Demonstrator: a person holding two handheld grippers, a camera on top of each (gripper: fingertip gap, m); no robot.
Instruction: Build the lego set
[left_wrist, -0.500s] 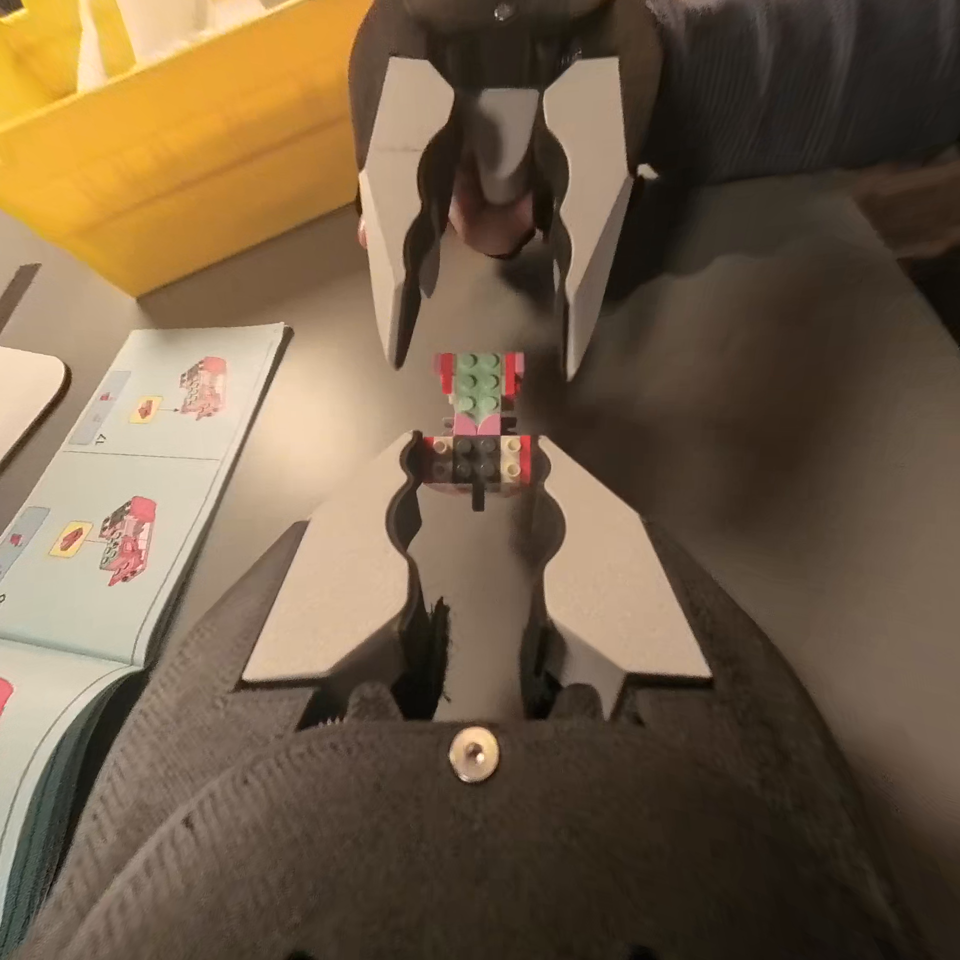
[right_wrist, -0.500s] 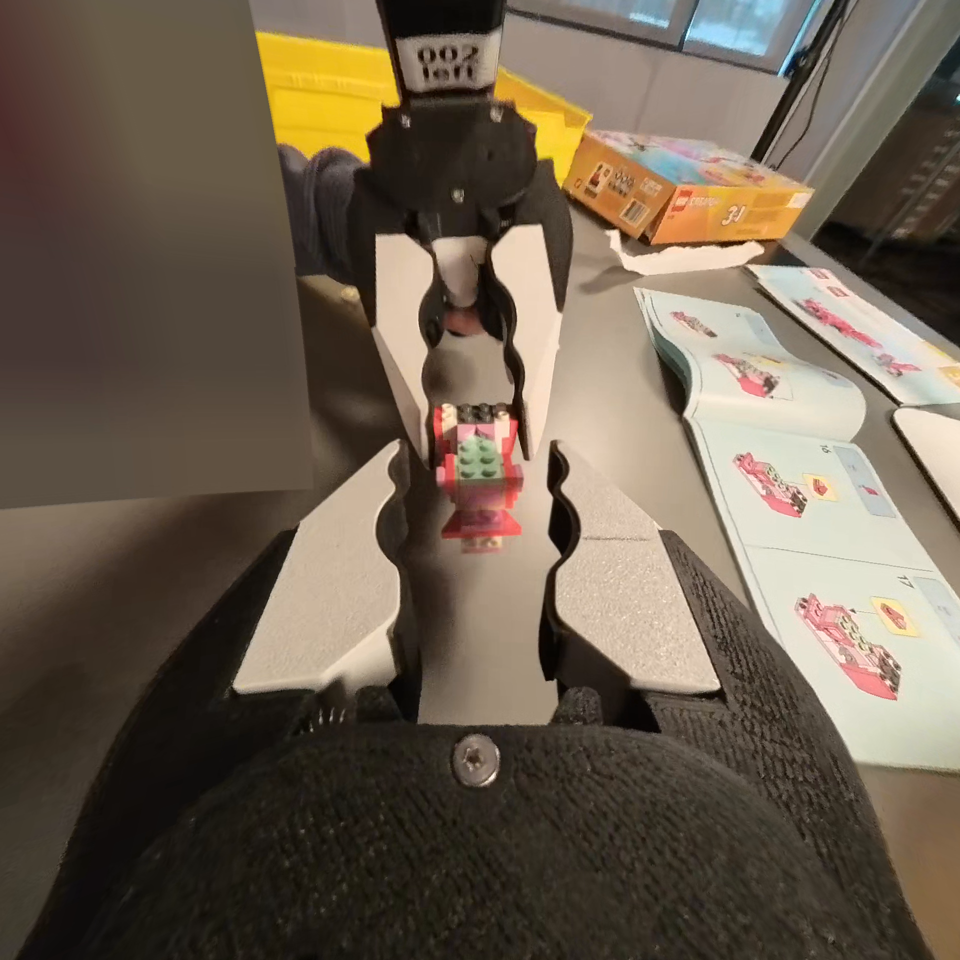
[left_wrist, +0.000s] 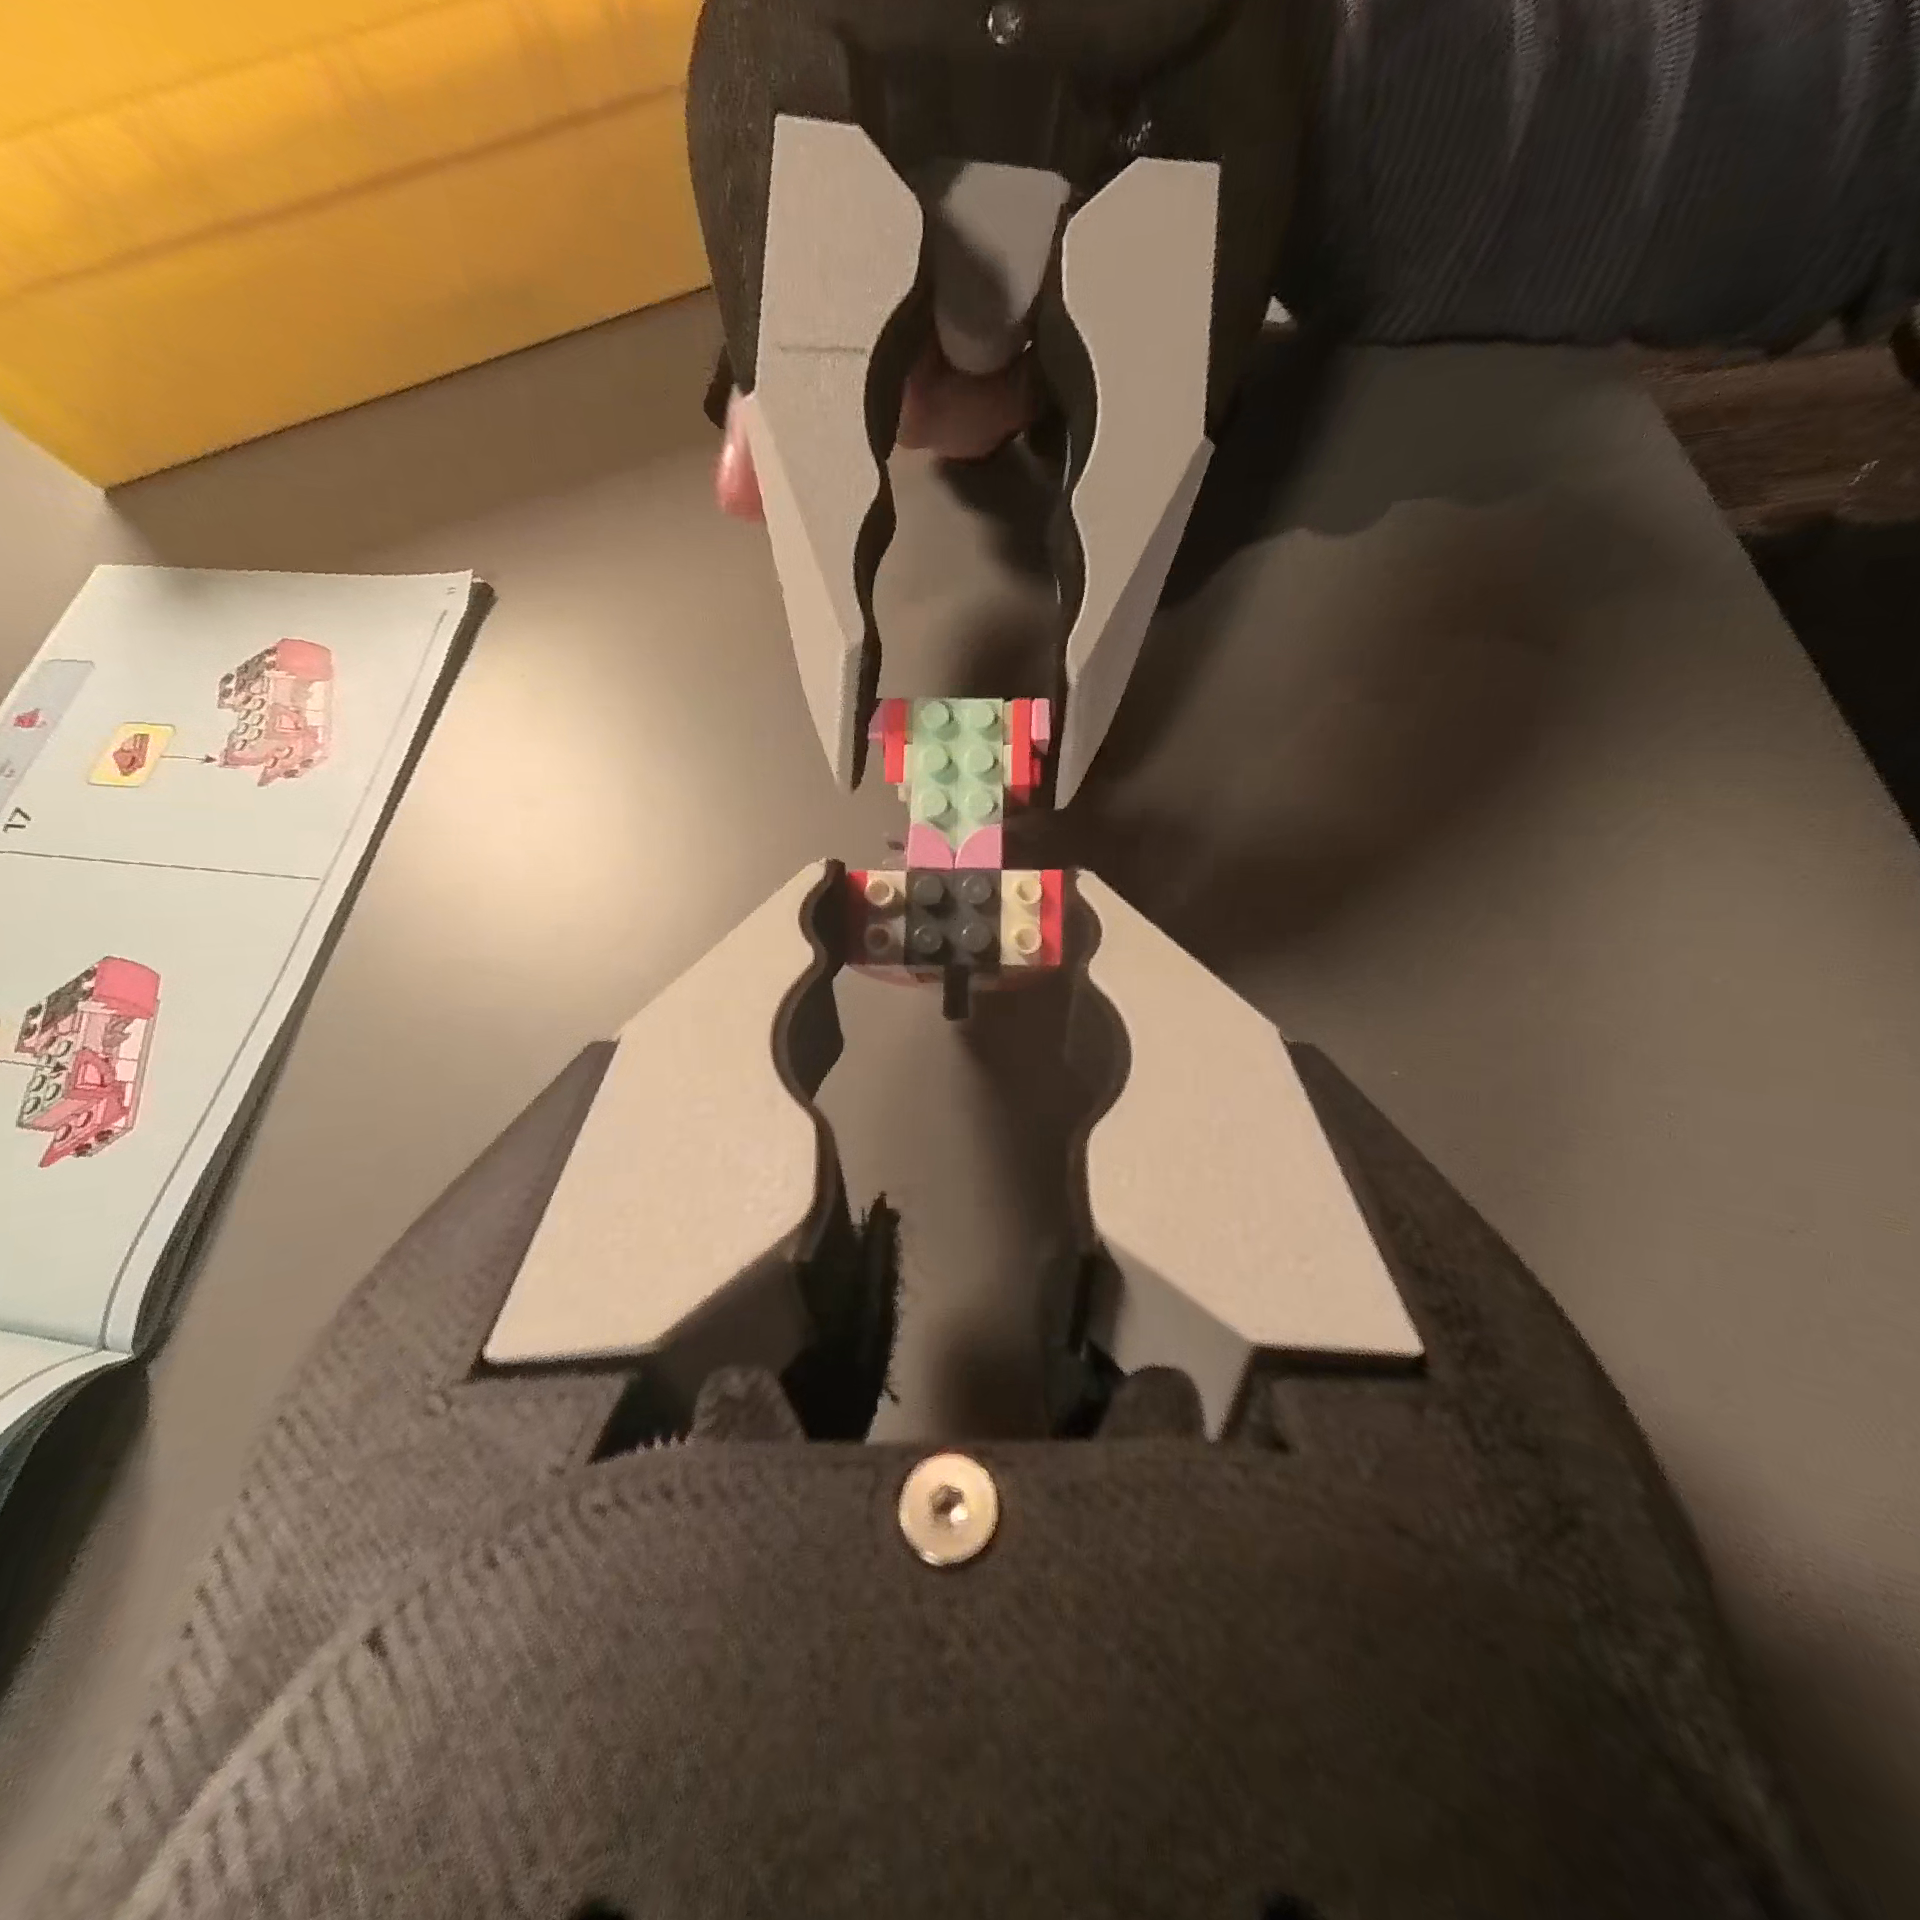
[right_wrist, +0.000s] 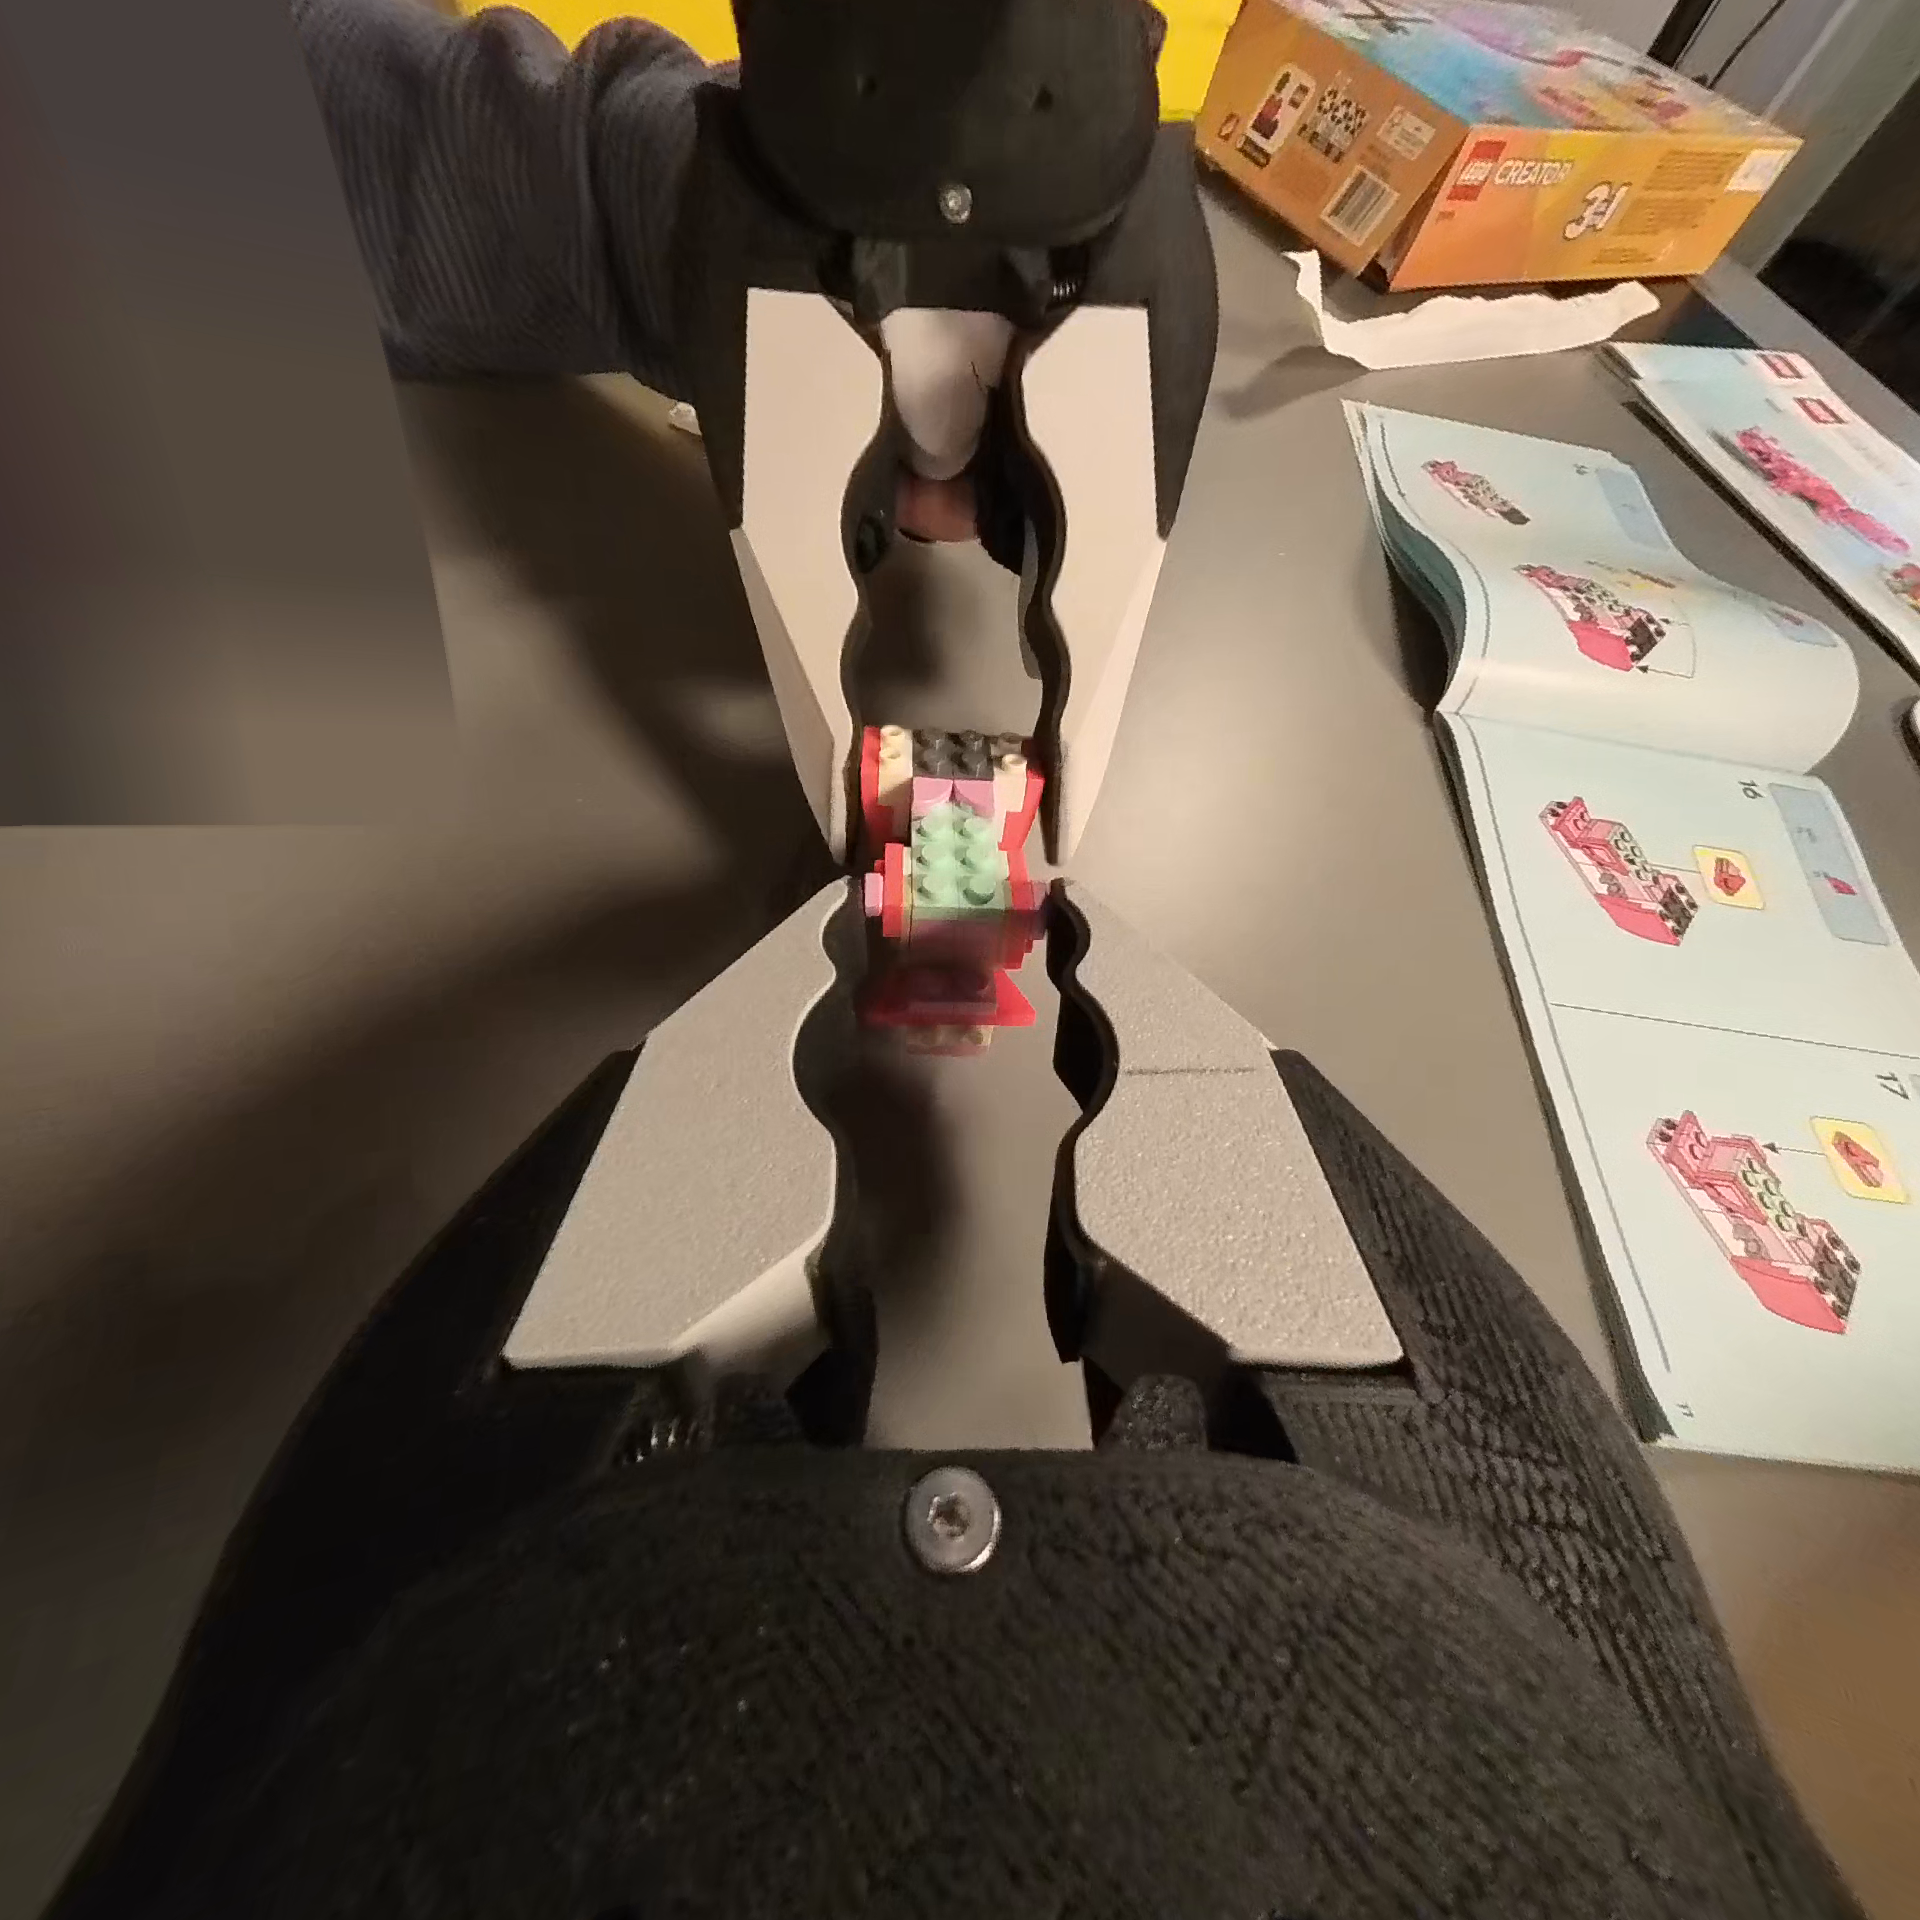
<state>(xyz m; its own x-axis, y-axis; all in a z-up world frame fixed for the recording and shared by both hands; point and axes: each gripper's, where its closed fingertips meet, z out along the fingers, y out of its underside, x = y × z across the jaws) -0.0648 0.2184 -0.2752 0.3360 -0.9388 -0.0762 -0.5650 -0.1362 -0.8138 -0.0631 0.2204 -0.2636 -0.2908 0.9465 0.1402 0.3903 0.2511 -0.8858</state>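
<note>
A small brick model (left_wrist: 954, 831), red and pink with a green studded top and a black and cream end, hangs above the grey table (left_wrist: 520, 727) between both grippers. My left gripper (left_wrist: 954, 914) is shut on its black and cream end, with a pad pressed on each red side. My right gripper (right_wrist: 951, 904) faces it from the other side and is shut on the green and red end of the model (right_wrist: 951, 862). The right gripper also shows in the left wrist view (left_wrist: 956, 774), and the left gripper in the right wrist view (right_wrist: 948, 821).
An open instruction booklet (right_wrist: 1683, 935) lies beside the grippers and also shows in the left wrist view (left_wrist: 208, 831). A second booklet (right_wrist: 1818, 488), an orange toy box (right_wrist: 1507, 156) and a white paper scrap (right_wrist: 1455, 312) lie beyond it. A yellow bin (left_wrist: 312, 208) stands at the back. Left and right tips are no more than a few centimetres apart.
The right gripper's fingers were open beside the model's green end half a second ago; they have closed onto it. The left gripper kept its hold.
</note>
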